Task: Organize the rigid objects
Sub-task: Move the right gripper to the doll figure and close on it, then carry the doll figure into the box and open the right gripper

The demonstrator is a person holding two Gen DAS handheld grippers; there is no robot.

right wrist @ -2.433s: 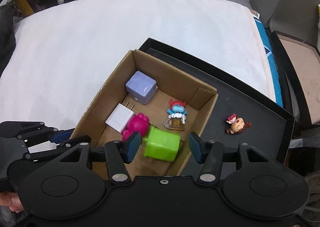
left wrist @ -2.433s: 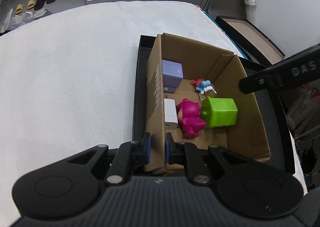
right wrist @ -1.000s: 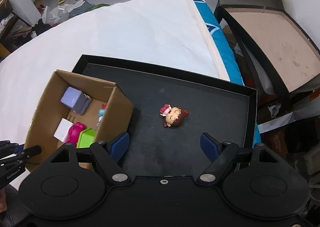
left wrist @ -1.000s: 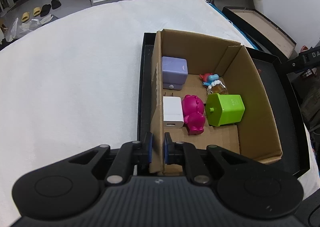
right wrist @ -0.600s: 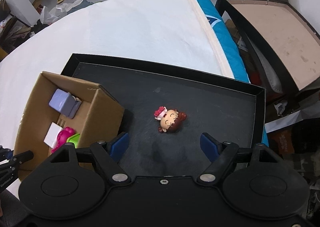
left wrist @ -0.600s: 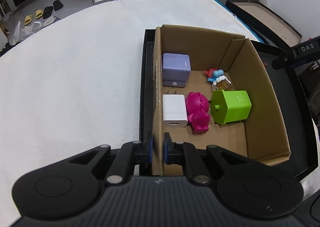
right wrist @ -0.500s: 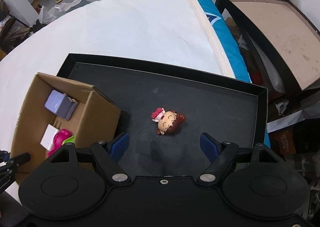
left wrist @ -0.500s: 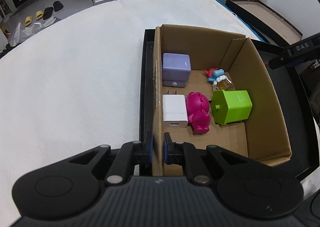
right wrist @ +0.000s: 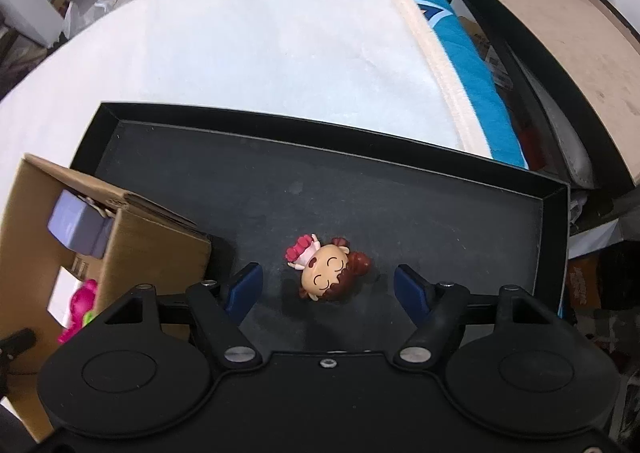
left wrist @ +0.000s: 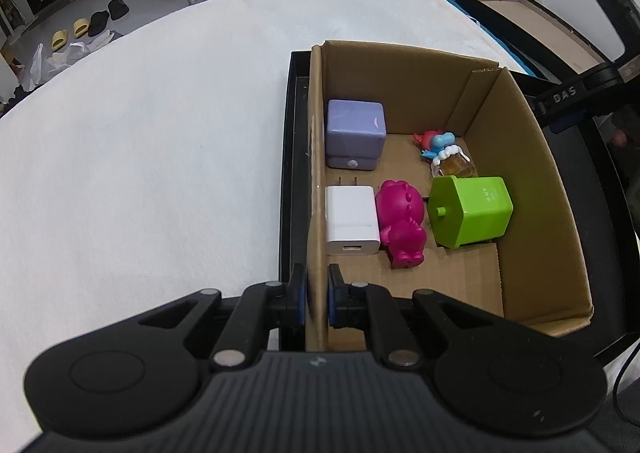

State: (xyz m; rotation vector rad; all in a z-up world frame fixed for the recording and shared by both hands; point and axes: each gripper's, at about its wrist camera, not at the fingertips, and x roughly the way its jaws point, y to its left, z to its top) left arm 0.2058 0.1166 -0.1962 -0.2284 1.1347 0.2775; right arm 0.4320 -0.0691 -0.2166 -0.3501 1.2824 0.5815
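Observation:
My left gripper (left wrist: 317, 299) is shut on the near left wall of the cardboard box (left wrist: 316, 157). The box holds a purple cube (left wrist: 355, 137), a white charger (left wrist: 351, 219), a magenta figure (left wrist: 401, 227), a green cube (left wrist: 470, 210) and a small red-and-blue figure (left wrist: 442, 149). In the right wrist view my right gripper (right wrist: 328, 285) is open just above a brown-haired doll figure (right wrist: 330, 267) lying on the black tray (right wrist: 400, 197). The doll sits between the two open fingers. The box (right wrist: 132, 245) is to its left.
The black tray rests on a white bed cover (right wrist: 260, 45). A blue mat edge (right wrist: 460, 37) and a second black-framed tray (right wrist: 560, 13) lie to the right. Shoes (left wrist: 86, 23) lie on the floor beyond.
My right gripper has moved off the box, across the tray and down over the doll, which now looks larger between the fingers. My left gripper stays shut on the box wall.

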